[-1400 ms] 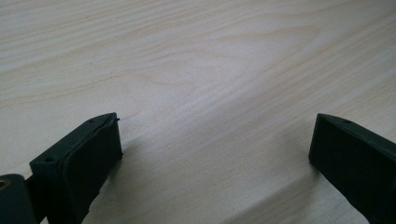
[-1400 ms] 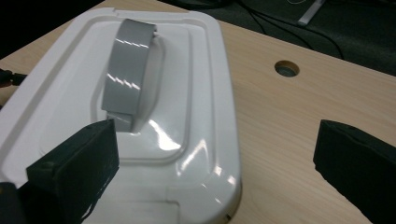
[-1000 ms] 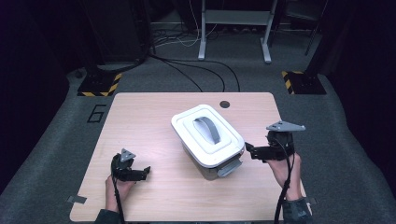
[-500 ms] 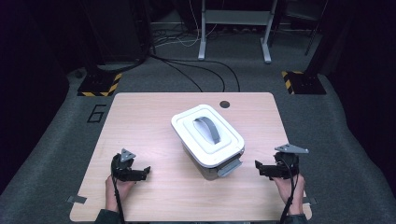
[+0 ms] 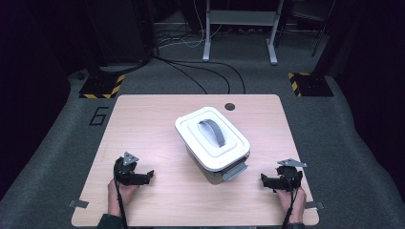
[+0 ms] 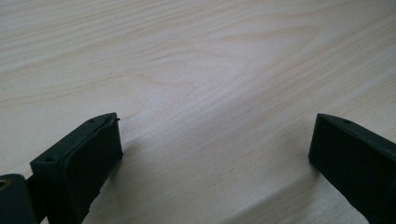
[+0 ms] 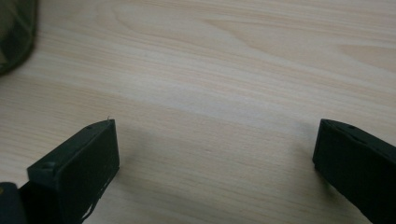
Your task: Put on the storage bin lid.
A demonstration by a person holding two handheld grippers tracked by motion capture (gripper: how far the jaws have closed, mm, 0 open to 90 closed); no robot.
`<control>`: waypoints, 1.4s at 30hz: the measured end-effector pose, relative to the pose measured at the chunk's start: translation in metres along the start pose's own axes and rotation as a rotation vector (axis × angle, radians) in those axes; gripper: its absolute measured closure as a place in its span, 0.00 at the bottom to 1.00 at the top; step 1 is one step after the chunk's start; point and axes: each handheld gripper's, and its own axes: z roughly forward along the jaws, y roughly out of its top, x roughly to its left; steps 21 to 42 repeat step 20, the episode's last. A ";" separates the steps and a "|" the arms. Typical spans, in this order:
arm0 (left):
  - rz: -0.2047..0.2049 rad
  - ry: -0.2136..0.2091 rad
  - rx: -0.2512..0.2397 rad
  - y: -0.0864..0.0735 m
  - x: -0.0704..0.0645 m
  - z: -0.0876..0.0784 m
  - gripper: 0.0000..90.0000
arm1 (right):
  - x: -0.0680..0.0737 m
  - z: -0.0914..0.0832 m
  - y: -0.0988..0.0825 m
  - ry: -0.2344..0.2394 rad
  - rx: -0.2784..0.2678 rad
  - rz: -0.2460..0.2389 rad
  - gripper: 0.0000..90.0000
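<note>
A white lidded box [image 5: 212,143] with a grey handle [image 5: 214,133] stands in the middle of the wooden table [image 5: 143,119], a grey latch [image 5: 235,171] sticking out at its near end. My left gripper [image 5: 146,175] rests near the front left, well apart from the box, jaws pointing right. In the left gripper view the left gripper [image 6: 215,122] is open over bare wood. My right gripper [image 5: 264,180] lies near the front right corner, jaws pointing left toward the latch. In the right gripper view the right gripper [image 7: 215,126] is open with nothing between its jaws.
A dark round grommet [image 5: 229,106] sits at the table's far edge. Striped yellow-black stand feet [image 5: 101,88] and cables [image 5: 200,71] lie on the grey floor behind. A dark blurred shape [image 7: 14,32] shows at the top left of the right gripper view.
My right gripper has moved from beside the box's right side back and down to the table's front right. The left gripper and the box have stayed put.
</note>
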 end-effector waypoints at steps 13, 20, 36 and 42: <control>-0.001 0.000 -0.001 0.000 0.000 0.000 0.03 | 0.001 0.002 -0.004 -0.038 -0.032 -0.009 0.00; 0.002 0.001 0.000 0.000 0.000 0.000 0.03 | 0.001 0.002 -0.004 -0.038 -0.032 -0.010 0.00; 0.002 0.001 0.000 0.000 0.000 0.000 0.03 | 0.001 0.002 -0.004 -0.038 -0.032 -0.010 0.00; 0.002 0.001 0.000 0.000 0.000 0.000 0.03 | 0.001 0.002 -0.004 -0.038 -0.032 -0.010 0.00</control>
